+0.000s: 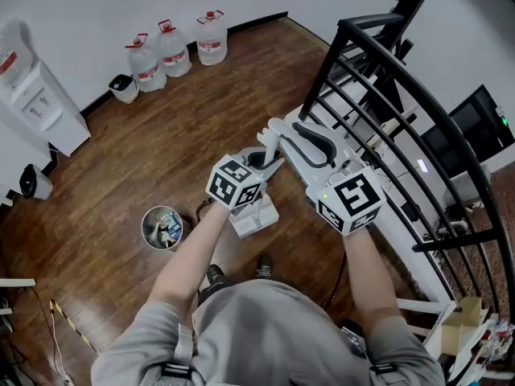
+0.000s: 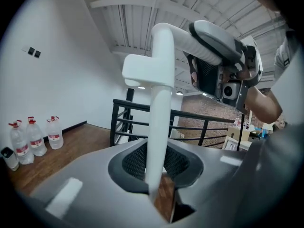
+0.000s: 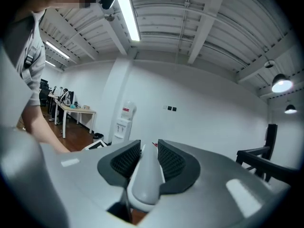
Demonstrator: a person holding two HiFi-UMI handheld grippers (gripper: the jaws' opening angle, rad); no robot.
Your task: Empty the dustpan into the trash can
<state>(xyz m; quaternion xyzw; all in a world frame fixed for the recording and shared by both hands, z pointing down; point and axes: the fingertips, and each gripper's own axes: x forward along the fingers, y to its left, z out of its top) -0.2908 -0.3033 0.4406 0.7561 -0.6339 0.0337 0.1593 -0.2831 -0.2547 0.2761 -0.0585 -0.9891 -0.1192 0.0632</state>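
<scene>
Trash can (image 1: 162,227) stands on wooden floor (image 1: 121,175).

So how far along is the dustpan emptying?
Nothing tipped yet: the white long-handled dustpan stands apart from the round metal trash can. In hand: the right gripper clamps its grey-and-white handle; its white pole sits loosely inside the left gripper. Left: carry over, tip.

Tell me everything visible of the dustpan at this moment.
The dustpan looks like white plastic: a long stem, roughly upright, bends at the top into a grey-padded grip. The right gripper is clamped on that grip; the stem passes through the left gripper, whose jaws leave a gap on one side. The white boxy part below the left gripper is probably its pan.
</scene>
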